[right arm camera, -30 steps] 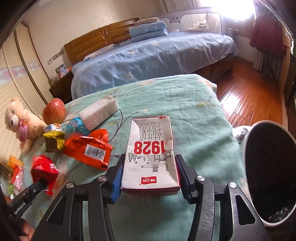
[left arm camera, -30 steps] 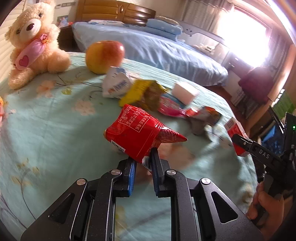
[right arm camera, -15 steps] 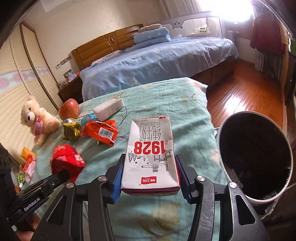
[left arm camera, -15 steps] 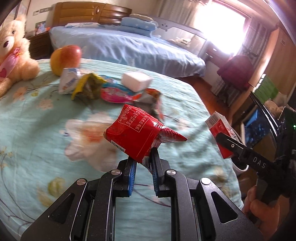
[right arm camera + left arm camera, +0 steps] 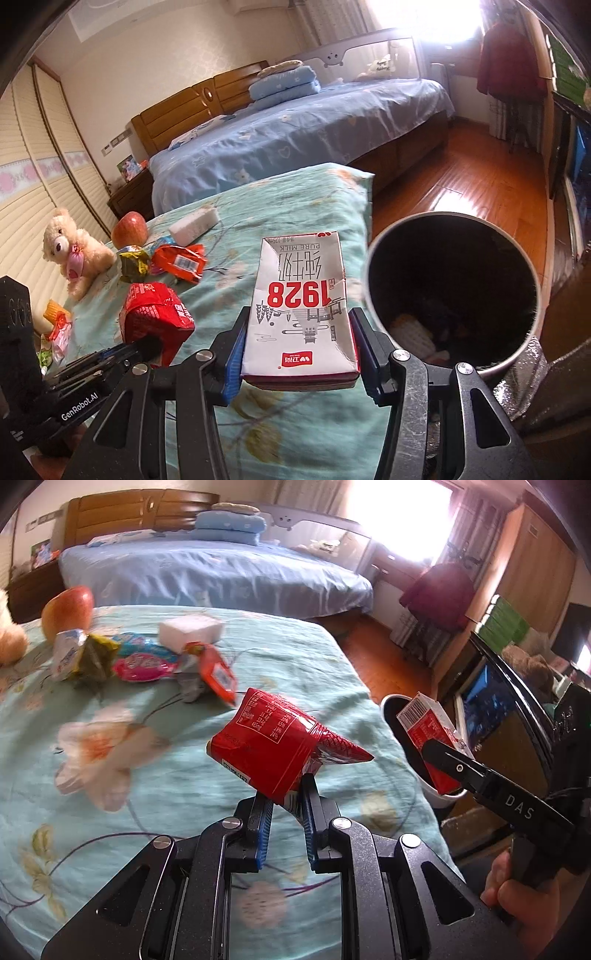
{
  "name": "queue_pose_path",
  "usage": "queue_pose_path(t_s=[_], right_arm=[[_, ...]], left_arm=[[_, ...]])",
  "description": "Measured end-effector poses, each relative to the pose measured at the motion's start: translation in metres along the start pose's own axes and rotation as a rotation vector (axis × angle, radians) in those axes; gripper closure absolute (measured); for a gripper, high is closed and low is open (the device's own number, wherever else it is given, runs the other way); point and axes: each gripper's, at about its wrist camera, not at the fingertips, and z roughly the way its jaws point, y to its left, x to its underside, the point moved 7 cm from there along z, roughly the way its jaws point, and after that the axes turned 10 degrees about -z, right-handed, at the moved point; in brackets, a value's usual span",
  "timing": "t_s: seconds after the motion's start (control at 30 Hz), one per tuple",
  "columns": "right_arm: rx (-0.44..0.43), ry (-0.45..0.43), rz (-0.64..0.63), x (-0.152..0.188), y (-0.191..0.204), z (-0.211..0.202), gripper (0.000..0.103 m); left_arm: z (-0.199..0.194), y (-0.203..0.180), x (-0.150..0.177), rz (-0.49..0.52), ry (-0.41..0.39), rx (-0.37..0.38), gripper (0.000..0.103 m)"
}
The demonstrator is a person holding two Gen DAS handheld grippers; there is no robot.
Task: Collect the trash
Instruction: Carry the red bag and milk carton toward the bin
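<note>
My left gripper [image 5: 284,794] is shut on a red snack wrapper [image 5: 273,749], held above the teal floral bedspread [image 5: 147,760]. My right gripper [image 5: 297,343] is shut on a white and red milk carton [image 5: 301,306] printed "1928". The carton hangs just left of a round bin [image 5: 532,332] with a dark inside and some trash at its bottom. In the left wrist view the carton [image 5: 430,738] is over the bin's mouth [image 5: 391,705]. More wrappers [image 5: 177,260] lie in a heap further back on the bedspread.
An apple [image 5: 129,227], a white sponge block [image 5: 194,225] and a teddy bear [image 5: 72,251] rest on the bedspread. A blue bed [image 5: 295,136] stands behind. Wooden floor [image 5: 461,184] lies to the right of the bin, a dark cabinet [image 5: 517,716] behind it.
Both grippers have moved right, toward the bin, with their loads still held. The wrapper heap and teddy bear have slid left in view; the bin now fills more of the right wrist view.
</note>
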Motion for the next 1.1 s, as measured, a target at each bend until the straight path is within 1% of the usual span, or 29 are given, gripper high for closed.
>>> queue_pose_path(t_s=[0.37, 0.8, 1.1], right_arm=[[0.041, -0.002, 0.059, 0.012, -0.040, -0.012, 0.051], [0.081, -0.018, 0.098, 0.012, -0.080, -0.023, 0.051], [0.104, -0.009, 0.119, 0.013, -0.103, -0.023, 0.051]], left_arm=[[0.017, -0.044, 0.006, 0.075, 0.036, 0.034, 0.089], [0.031, -0.083, 0.007, 0.131, 0.055, 0.064, 0.089], [0.049, -0.111, 0.009, 0.167, 0.077, 0.079, 0.089]])
